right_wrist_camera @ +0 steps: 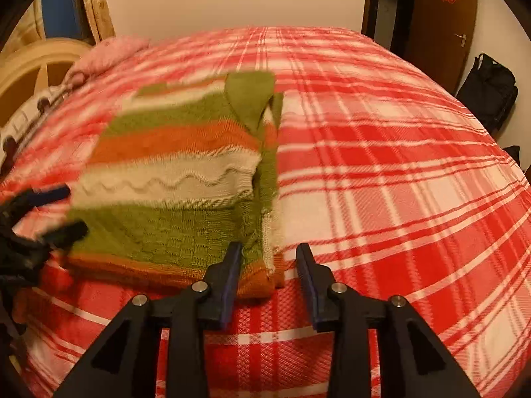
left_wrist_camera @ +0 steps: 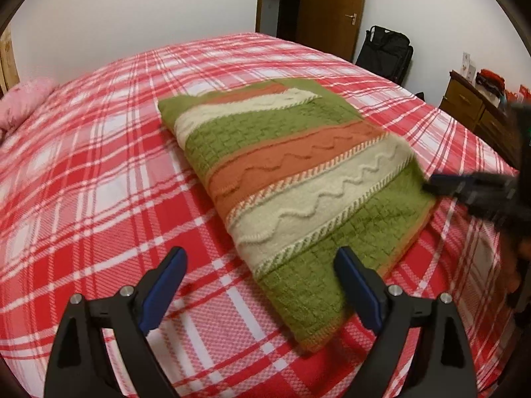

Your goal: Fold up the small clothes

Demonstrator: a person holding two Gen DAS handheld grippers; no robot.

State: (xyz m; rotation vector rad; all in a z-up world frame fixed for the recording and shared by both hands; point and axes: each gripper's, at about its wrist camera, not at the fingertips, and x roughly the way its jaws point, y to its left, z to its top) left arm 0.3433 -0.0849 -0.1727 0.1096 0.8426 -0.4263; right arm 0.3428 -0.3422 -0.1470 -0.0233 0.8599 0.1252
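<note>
The striped sweater [left_wrist_camera: 292, 179] lies folded in the middle of the bed [left_wrist_camera: 99, 182]; both the left gripper [left_wrist_camera: 260, 258] and the right gripper [right_wrist_camera: 268, 252] are spread and empty, so little seems left

The left tongs [left_wrist_camera: 260, 265] are built of matte black plastic — two broad arms, each pierced by a triangular cut-out near its base, narrowing toward tapered fingers [left_wrist_camera: 351, 272]. A flat dark-blue pad lines the inner face of each finger. Four round silver bolt heads show on top, two to each arm, at the pivots. The right tongs [right_wrist_camera: 268, 262] are of the same make — black arms with the same triangular openings, blue pads on the inner faces and four bright metal bolt heads. Seen from the other camera, each pair shows only as a blurred black shape with a trace of blue at its tips.
</note>
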